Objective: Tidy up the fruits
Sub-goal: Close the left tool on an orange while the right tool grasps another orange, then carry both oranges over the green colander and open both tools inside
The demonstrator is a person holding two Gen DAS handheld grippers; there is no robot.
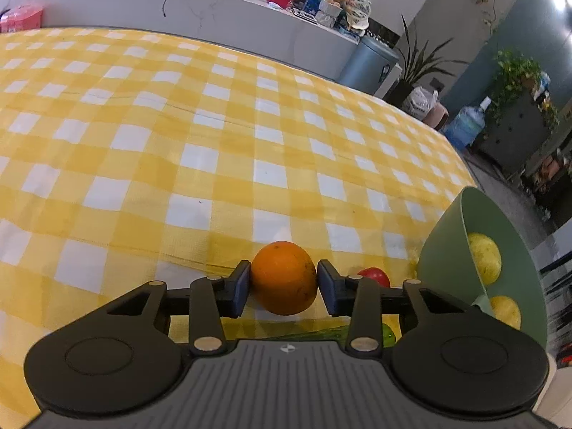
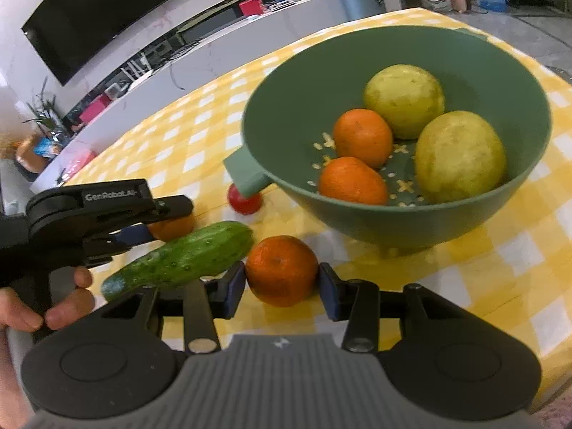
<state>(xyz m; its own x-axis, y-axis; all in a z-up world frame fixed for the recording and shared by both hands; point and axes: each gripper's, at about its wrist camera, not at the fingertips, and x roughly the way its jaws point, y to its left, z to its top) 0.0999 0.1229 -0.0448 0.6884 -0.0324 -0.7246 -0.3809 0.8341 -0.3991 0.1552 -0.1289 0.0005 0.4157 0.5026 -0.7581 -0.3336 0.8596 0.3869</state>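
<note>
Each hand-held gripper (image 1: 282, 284) (image 2: 282, 284) clamps 1 orange (image 1: 284, 278) (image 2: 281, 270).

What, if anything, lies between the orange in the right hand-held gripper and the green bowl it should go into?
Nothing visible blocks it. The orange sits between the right hand-held gripper pads, with bare tablecloth up to the green bowl. The cucumber and tomato lie off to the left.

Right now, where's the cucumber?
In the right wrist view the cucumber lies on the checked tablecloth, lower left of the green bowl, between the two oranges outside the bowl.
</note>
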